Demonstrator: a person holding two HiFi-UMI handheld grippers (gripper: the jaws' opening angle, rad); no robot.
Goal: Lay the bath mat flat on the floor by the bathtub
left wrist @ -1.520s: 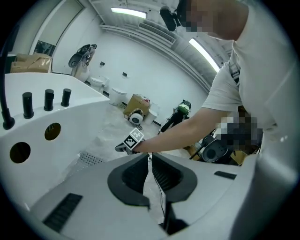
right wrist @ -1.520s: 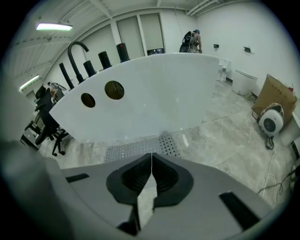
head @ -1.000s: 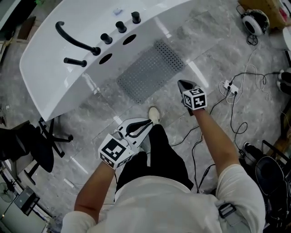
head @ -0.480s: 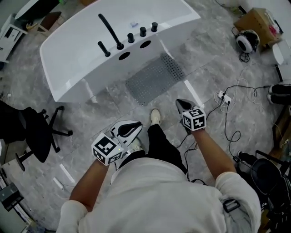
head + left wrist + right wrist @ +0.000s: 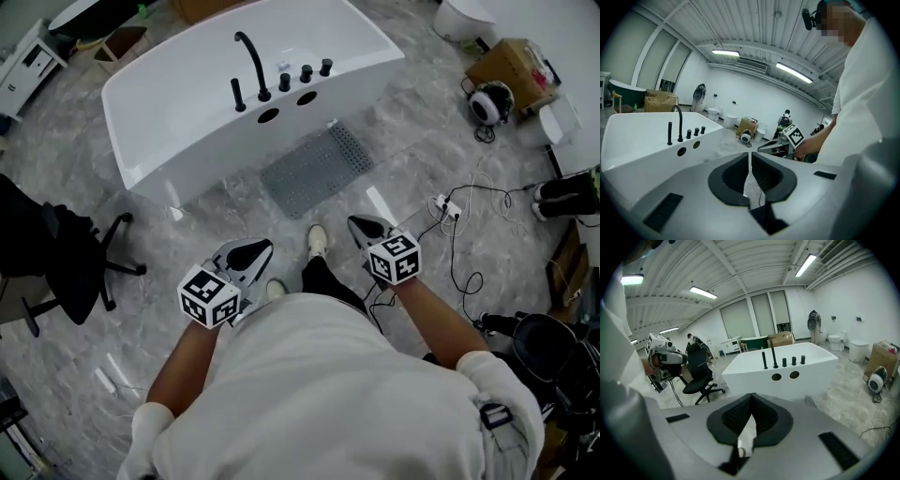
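Apparently the task is done: the bath mat [image 5: 314, 169] is laid flat beside the bathtub [image 5: 169, 117], upper centre; left gripper [image 5: 246, 253] and right gripper [image 5: 362, 226] are closed, empty.

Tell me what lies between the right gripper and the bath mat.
Only bare grey floor separates the right gripper from the bath mat, as the head view shows.

Glossy bathtub [image 5: 169, 103], perforated matt bath mat [image 5: 314, 171]
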